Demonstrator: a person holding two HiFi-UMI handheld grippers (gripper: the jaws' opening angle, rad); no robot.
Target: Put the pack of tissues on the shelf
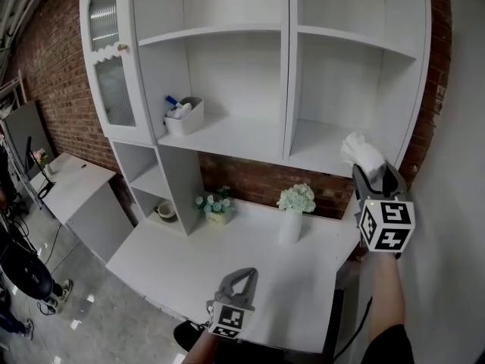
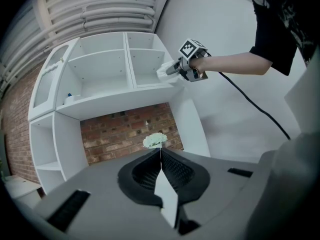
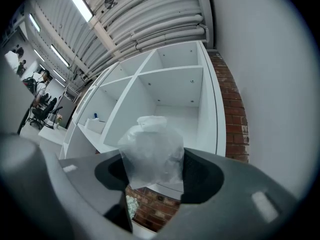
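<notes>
A white pack of tissues [image 1: 362,154] in clear wrap is clamped in my right gripper [image 1: 371,174], raised at the front edge of the shelf unit's lower right compartment [image 1: 333,144]. In the right gripper view the tissue pack [image 3: 151,153] fills the gap between the jaws, with that compartment [image 3: 175,114] behind it. My left gripper [image 1: 242,279] hangs low over the white desk [image 1: 197,260], jaws together and empty. The left gripper view shows its jaw tips [image 2: 160,151] meeting, and the right gripper [image 2: 175,70] with the pack [image 2: 165,72] near the shelf.
A white caddy with bottles [image 1: 184,114] sits in the lower left compartment. On the desk stand a white vase of flowers [image 1: 294,212], a small flower pot [image 1: 216,205] and a bowl [image 1: 166,211]. A plain wall [image 1: 455,165] runs close on the right.
</notes>
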